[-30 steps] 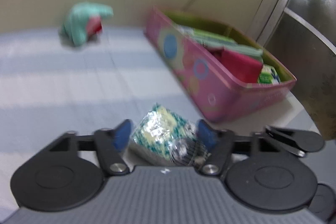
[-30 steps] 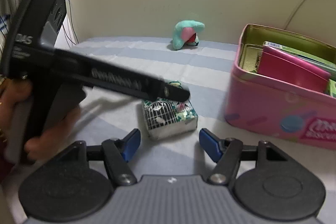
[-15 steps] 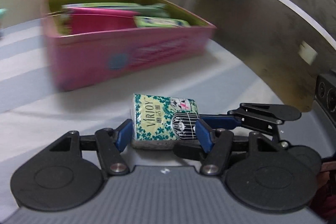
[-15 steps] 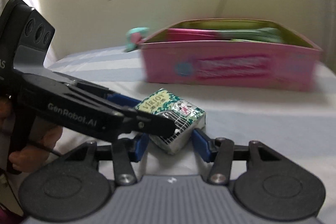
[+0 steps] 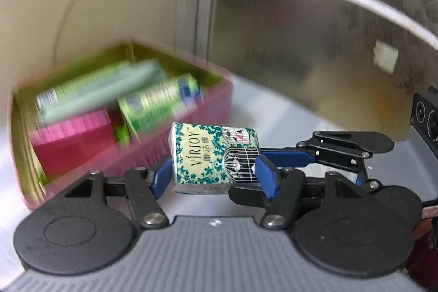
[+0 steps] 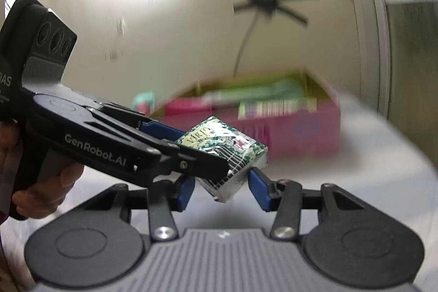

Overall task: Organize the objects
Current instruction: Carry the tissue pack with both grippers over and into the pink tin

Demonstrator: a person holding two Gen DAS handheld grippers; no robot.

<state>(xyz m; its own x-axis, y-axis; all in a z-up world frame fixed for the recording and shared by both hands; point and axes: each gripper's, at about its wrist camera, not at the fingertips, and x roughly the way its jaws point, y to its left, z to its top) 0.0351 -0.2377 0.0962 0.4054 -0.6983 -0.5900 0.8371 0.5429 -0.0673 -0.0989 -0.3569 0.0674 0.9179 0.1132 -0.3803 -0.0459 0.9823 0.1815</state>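
Observation:
A green-and-white tissue pack (image 5: pixel 213 156) marked VIRJOY is held in the air between both grippers. My left gripper (image 5: pixel 213 174) is shut on its two sides. My right gripper (image 6: pixel 221 189) also closes on the pack (image 6: pixel 227 152), with the left gripper's fingers (image 6: pixel 164 138) crossing in from the left. In the left wrist view the right gripper's fingers (image 5: pixel 295 158) come in from the right. The pink tin box (image 5: pixel 189 133) with a green inside stands just beyond, holding green cartons and a pink box.
The pink tin (image 6: pixel 301 127) sits on a pale striped cloth surface (image 6: pixel 342 177). A teal plush toy (image 6: pixel 143 101) lies far back by the cream wall. A metal-framed glass door (image 5: pixel 314 32) rises at the right.
Both grippers have lifted the tissue pack off the surface and tilted upward. The pink tin now looks lower and closer, its inside in view. The right gripper has closed in on the pack.

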